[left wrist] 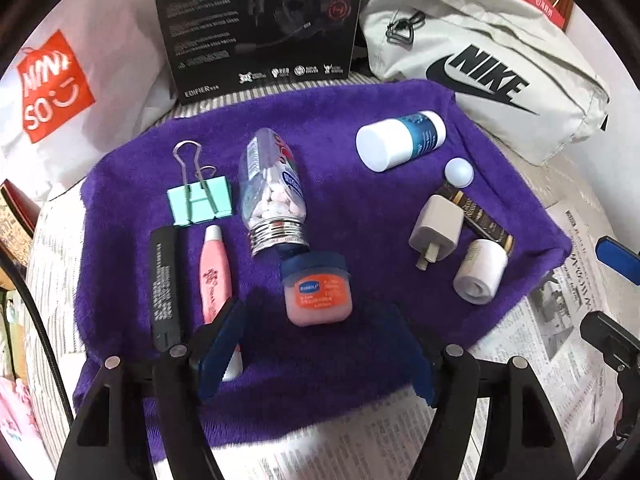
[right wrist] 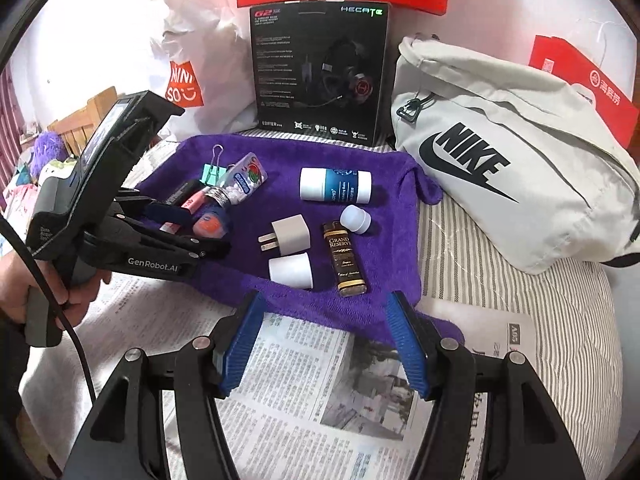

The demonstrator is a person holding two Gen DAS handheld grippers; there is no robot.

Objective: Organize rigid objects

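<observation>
Left wrist view: left gripper (left wrist: pixel 320 344) jaws wide apart, empty, just below small jar (left wrist: pixel 318 294), frame centre, on purple towel (left wrist: pixel 120 184).
Right wrist view: right gripper (right wrist: pixel 326 340) jaws wide, empty, above newspaper (right wrist: pixel 312 408).

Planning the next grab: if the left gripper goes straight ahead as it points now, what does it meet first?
Most likely the small jar with the orange label: it lies just ahead of the open left gripper, centred between the fingers. Depth is uncertain.

Purple towel (left wrist: pixel 360 96): fluffy cloth. Binder clip (left wrist: pixel 200 202): matt mint body, shiny wire handles. Pill bottle (left wrist: pixel 272 188): clear plastic, ridged silver neck. Newspaper (right wrist: pixel 320 380): matt printed paper. Bag (right wrist: pixel 520 184): smooth grey fabric.
</observation>
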